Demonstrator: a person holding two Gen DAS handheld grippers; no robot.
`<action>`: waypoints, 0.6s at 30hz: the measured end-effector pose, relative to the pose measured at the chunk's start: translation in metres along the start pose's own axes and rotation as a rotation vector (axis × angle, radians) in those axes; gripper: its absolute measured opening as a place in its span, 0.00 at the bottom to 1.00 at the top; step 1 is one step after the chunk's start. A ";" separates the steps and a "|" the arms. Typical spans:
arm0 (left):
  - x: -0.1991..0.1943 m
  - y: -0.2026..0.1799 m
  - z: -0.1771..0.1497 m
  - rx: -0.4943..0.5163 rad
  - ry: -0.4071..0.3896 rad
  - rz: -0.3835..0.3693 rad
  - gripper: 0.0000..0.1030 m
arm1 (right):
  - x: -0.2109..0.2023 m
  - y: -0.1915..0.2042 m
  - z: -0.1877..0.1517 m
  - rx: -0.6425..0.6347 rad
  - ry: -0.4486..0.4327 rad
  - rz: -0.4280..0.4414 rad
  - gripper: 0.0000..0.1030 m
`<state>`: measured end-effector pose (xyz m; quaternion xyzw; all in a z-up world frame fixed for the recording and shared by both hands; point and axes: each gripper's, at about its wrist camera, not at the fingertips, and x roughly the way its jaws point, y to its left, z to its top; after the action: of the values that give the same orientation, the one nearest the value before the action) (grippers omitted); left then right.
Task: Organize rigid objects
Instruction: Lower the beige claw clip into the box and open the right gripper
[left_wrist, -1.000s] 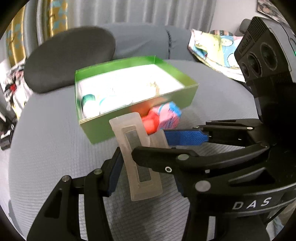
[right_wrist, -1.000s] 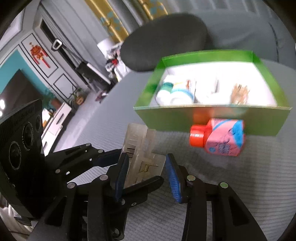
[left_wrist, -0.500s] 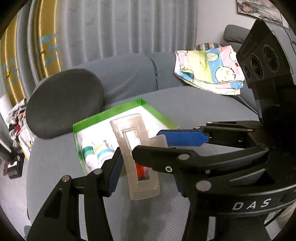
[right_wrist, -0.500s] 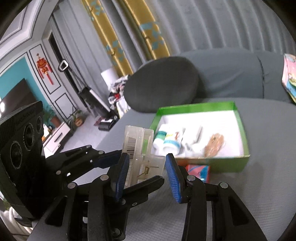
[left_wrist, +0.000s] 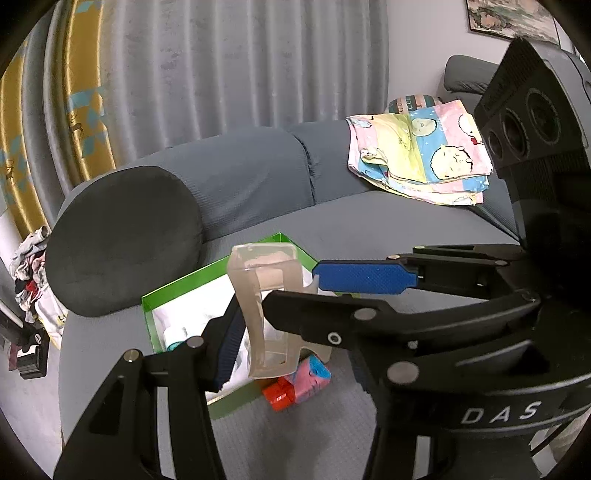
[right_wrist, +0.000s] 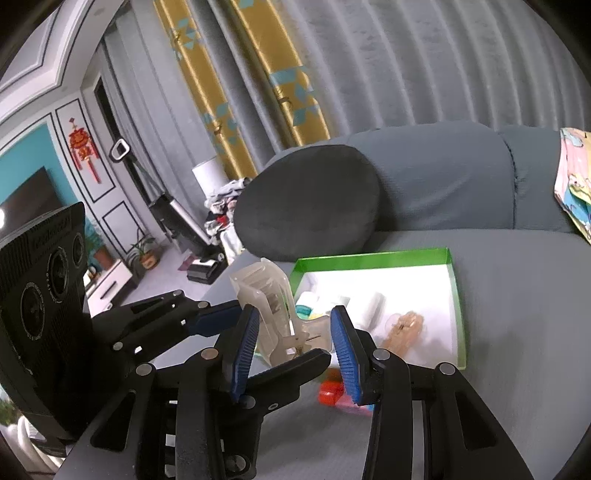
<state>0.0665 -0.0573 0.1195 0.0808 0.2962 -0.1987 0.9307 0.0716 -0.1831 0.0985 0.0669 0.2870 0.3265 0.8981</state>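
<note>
A translucent plastic clip (left_wrist: 266, 295) hangs above the grey sofa seat, gripped from both sides. My left gripper (left_wrist: 291, 339) is shut on its lower part, and my right gripper (left_wrist: 295, 288) crosses in front from the right. In the right wrist view the clip (right_wrist: 273, 306) sits between the blue pads of my right gripper (right_wrist: 293, 332), shut on it, with the left gripper (right_wrist: 258, 339) reaching in from the left. Below lies an open green box (left_wrist: 147, 306) (right_wrist: 369, 258) holding small bottles and other items. A pink bottle with a red cap (left_wrist: 306, 376) (right_wrist: 328, 397) lies outside its front wall.
A dark round cushion (left_wrist: 122, 243) (right_wrist: 310, 206) leans on the sofa back behind the box. A folded colourful cloth (left_wrist: 417, 147) lies at the far right. The sofa edge drops to the floor at the left, where a pile of clothes (left_wrist: 29, 266) sits.
Both grippers have risen together with the clip held between them. The box and pink bottle now look smaller and lower, and the curtain fills the top of both views.
</note>
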 end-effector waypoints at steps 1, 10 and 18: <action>0.005 0.002 0.002 -0.001 0.003 -0.002 0.47 | 0.004 -0.003 0.002 0.001 0.002 -0.001 0.42; 0.044 0.020 0.011 -0.025 0.039 -0.016 0.47 | 0.041 -0.031 0.015 0.029 0.033 0.002 0.42; 0.086 0.037 0.004 -0.073 0.107 -0.032 0.47 | 0.083 -0.057 0.014 0.062 0.091 0.010 0.42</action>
<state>0.1486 -0.0529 0.0738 0.0523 0.3539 -0.1979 0.9126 0.1622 -0.1752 0.0536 0.0814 0.3372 0.3248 0.8799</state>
